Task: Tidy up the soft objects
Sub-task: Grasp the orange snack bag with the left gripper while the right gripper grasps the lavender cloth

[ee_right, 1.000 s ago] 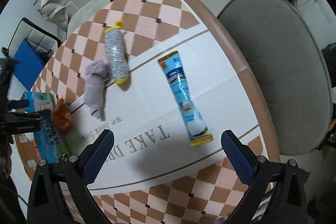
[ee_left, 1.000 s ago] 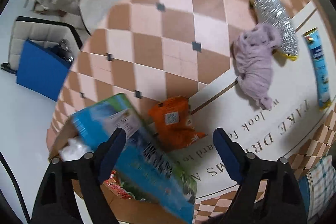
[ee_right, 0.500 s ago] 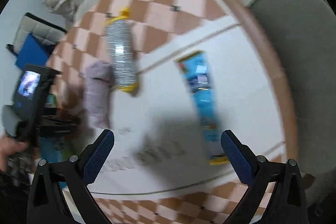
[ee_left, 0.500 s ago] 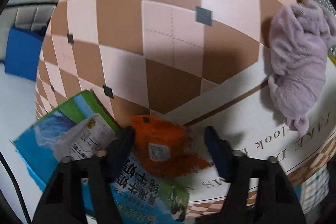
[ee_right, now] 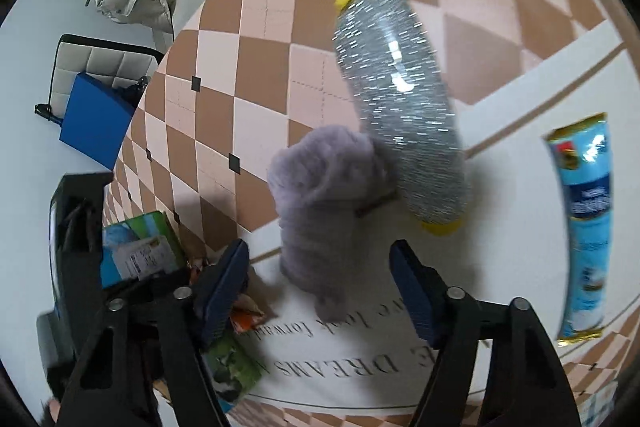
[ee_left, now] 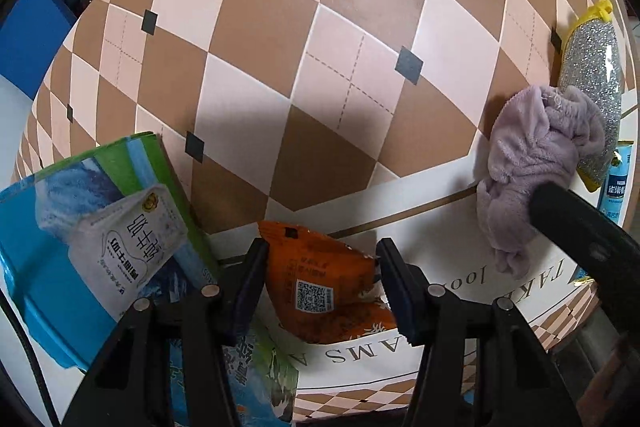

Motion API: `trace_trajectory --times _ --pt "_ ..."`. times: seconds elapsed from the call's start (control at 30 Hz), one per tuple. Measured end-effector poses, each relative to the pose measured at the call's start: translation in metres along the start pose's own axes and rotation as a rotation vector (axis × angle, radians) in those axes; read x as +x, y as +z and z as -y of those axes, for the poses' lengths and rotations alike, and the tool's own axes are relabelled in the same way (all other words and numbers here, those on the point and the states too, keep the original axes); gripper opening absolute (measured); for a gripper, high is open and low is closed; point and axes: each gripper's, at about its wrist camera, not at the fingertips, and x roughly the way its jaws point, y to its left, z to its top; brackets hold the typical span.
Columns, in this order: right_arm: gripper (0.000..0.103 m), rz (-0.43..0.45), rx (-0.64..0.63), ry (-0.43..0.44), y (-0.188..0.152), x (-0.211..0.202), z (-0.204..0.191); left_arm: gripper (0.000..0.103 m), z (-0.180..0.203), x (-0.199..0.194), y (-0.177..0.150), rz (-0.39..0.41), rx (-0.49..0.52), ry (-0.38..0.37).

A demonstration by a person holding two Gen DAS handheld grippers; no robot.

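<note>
Left tongs [ee_left: 320, 267] closed in around orange snack packet [ee_left: 324, 291], blue pads at its two sides, packet lying on tabletop [ee_left: 280, 67] beside green-and-blue box [ee_left: 100, 219]. Right tongs [ee_right: 320, 275] just closing, part open, straddling lower end of lilac plush cloth [ee_right: 324, 203], pads not yet touching it. Cloth lying against glittery silver pouch [ee_right: 400, 107]; blue sachet [ee_right: 588, 227] well apart.

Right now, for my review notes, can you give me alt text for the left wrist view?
The left gripper has just been closing, its fingers around an orange snack packet on a checkered tablecloth. A blue-green carton lies to its left; to the right are a crumpled purple cloth, a silver scrubber and part of the right gripper.
</note>
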Motion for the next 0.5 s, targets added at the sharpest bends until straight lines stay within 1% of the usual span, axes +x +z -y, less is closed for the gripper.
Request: trace_trajectory --times 0.03,0.07,0.1,0.2,0.33,0.5 --pt "0.048 -0.015 -0.005 -0.011 0.001 0.006 -0.003 0.052 -0.006 -0.001 -0.002 0.004 -0.002 -0.001" --pt "0.041 -0.024 -0.009 -0.031 0.001 0.012 -0.006 0.052 -0.009 -0.004 -0.001 0.007 -0.004 -0.005" --pt "0.039 -0.019 -0.016 -0.033 -0.001 0.013 -0.006 0.051 -0.013 -0.010 0.000 0.010 -0.008 -0.007" --pt "0.036 0.008 -0.037 -0.058 -0.010 0.007 -0.009 0.050 -0.019 -0.023 -0.010 0.040 -0.012 -0.028" --pt "0.036 0.025 -0.069 -0.049 -0.023 -0.013 -0.012 0.050 -0.029 -0.051 -0.027 0.097 -0.009 -0.073" --pt "0.036 0.071 -0.154 -0.043 -0.045 -0.053 -0.030 0.050 -0.043 -0.094 -0.062 0.198 -0.003 -0.146"
